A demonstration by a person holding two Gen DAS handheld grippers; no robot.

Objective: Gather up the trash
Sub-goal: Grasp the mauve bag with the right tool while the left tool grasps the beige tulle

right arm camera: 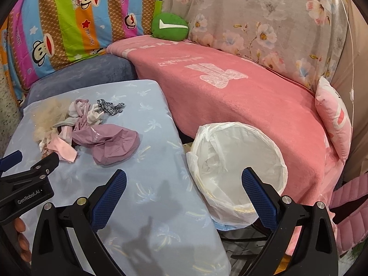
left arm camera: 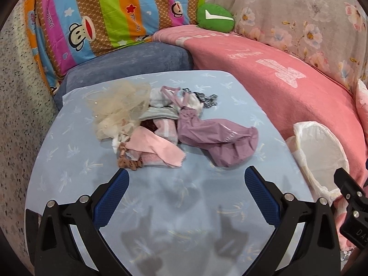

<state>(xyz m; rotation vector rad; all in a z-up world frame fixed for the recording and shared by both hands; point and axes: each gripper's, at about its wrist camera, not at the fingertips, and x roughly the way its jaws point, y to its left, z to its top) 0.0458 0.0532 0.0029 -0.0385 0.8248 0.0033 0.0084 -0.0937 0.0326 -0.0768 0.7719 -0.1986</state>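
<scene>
While both tools hang over the scene with nothing between their fingers, the largest thing in view is the pink blanket (right arm camera: 230, 96) that covers the sofa, with a floral cloth (right arm camera: 264, 18) behind it and a striped cartoon sheet (left arm camera: 103, 16) to the left. Next in size is the counter (left arm camera: 161, 207), covered by a light blue cloth with small palm prints. Just beside its right edge stands the trash bin (right arm camera: 237, 168), lined with a white plastic bag and open at the top. On the far half of the counter lies the trash pile (left arm camera: 147, 124): a crumpled mauve bag (left arm camera: 220, 142), a beige net fabric (left arm camera: 119, 105), a pink cloth piece (left arm camera: 156, 149) and some small scraps, all touching one another. The left tool (left arm camera: 185, 174) is spread wide, just in front of the pile. The right tool (right arm camera: 184, 176) is also spread wide, above the counter edge and the bin rim. A small green cushion (right arm camera: 170, 26) sits on the sofa back corner.
</scene>
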